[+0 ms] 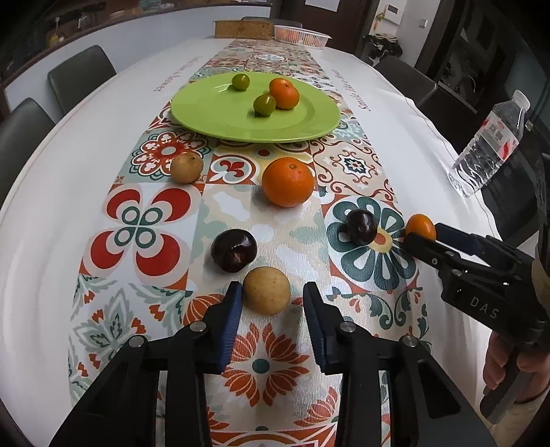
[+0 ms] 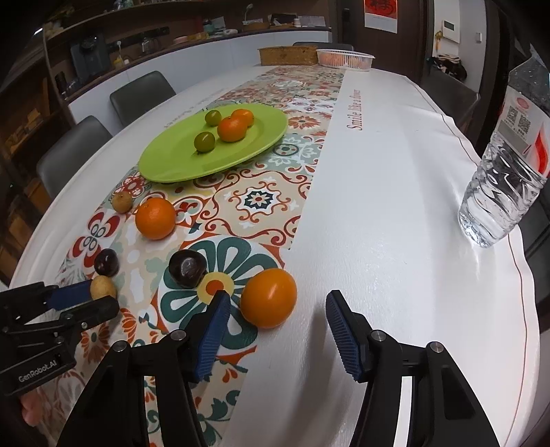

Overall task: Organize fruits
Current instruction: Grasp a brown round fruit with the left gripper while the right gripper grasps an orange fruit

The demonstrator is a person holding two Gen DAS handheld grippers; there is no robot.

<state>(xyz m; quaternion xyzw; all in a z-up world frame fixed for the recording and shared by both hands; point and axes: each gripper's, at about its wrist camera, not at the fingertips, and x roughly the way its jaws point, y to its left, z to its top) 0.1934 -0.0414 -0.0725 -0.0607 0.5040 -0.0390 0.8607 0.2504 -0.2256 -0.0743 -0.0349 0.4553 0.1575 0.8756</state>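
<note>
A green plate [image 1: 213, 113] [image 2: 172, 165] holds two green fruits [image 1: 264, 104] and oranges [image 1: 284, 93]. On the patterned runner lie a big orange [image 1: 288, 182] [image 2: 155, 218], two dark plums [image 1: 233, 250] [image 1: 361, 227], and two tan fruits [image 1: 186, 167] [image 1: 267, 290]. My left gripper [image 1: 271, 299] is open around the near tan fruit, which also shows in the right wrist view [image 2: 103, 287]. My right gripper [image 2: 278, 306] is open around a small orange fruit [image 2: 268, 297] [image 1: 420, 226].
A water bottle [image 1: 488, 148] [image 2: 505, 172] stands at the table's right edge. A woven box [image 1: 242, 29] and a white basket [image 1: 302, 34] sit at the far end. Dark chairs [image 1: 80, 74] line the table's sides.
</note>
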